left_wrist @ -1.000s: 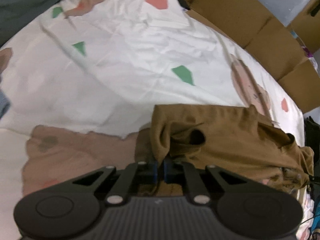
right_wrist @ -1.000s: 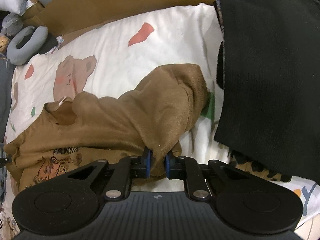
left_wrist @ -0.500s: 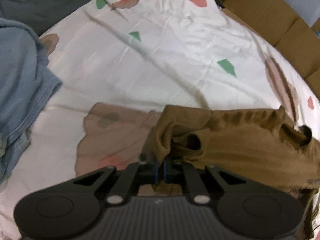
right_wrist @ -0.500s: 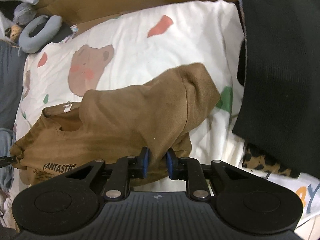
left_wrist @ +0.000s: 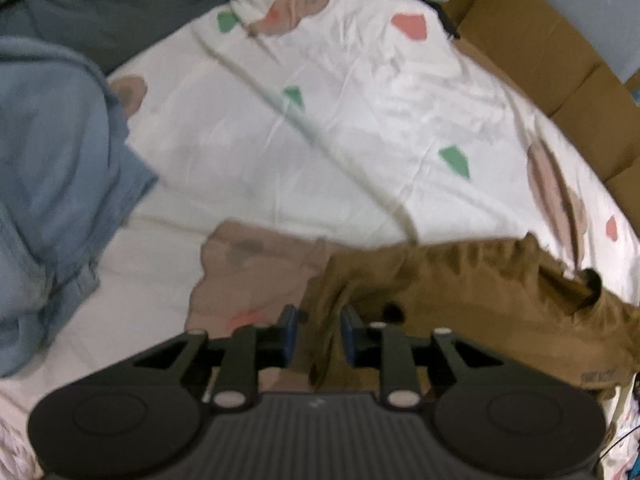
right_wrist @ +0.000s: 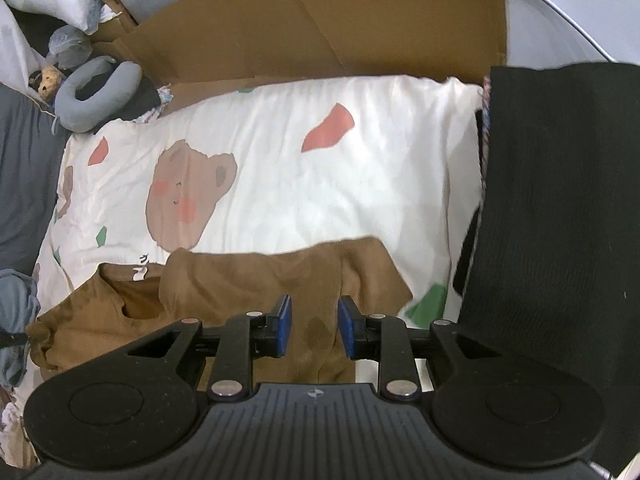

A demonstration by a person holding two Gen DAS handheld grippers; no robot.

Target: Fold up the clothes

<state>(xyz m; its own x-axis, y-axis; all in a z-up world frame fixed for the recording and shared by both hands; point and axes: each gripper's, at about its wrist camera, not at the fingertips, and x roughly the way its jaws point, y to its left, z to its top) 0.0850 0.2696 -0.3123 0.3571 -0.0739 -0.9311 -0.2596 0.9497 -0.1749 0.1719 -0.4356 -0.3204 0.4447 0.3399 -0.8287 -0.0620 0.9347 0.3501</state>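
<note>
Left wrist view: left gripper points down at a bed with a white sheet printed with bears and green and red patches. Brown T-shirt lies bunched on the sheet at lower right. A fold of it runs between the blue pads; jaws have just been opening, gaps show on both sides of the cloth, so released, not clamped. Blue garment is heaped at the left on the sheet, apart from the shirt. Grey bedding sits at top left. Cardboard box stands along the far right edge of the bed; its inside is not visible from here. Frame is blurred.

Right wrist view: right gripper is over the other end of the brown T-shirt, which lies flat on the sheet just below the bear print. Jaws have just been opening; shirt cloth lies between the pads and below them, not pinched, so released. Black folded cloth is at right, just beside the shirt. Flattened cardboard leans behind the bed, holding nothing visible. Grey neck pillow and small stuffed toy at top left.
</note>
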